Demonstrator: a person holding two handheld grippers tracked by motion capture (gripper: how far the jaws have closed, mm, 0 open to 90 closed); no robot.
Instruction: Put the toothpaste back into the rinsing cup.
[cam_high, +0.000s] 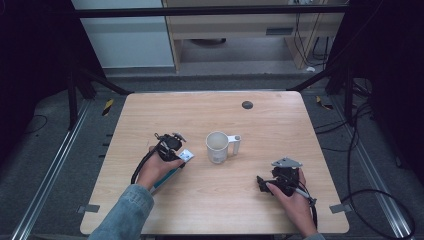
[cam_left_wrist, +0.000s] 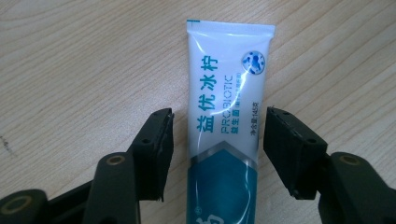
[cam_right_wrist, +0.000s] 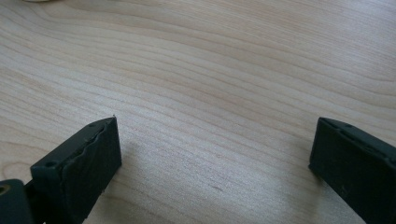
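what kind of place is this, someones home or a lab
Most likely a lab or recording setup, not a home: a bare wooden table stands inside a dark metal frame, loose cables trail over the grey floor, and the person holds a gripper in each hand.

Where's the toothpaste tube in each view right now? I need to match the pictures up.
High view: the tube lies left of the mug, under the left gripper.
Left gripper view: centre, running from the bottom edge upward, between the open jaws with a gap on each side.
Right gripper view: not in it.
Shared landmark: the pale wood table.
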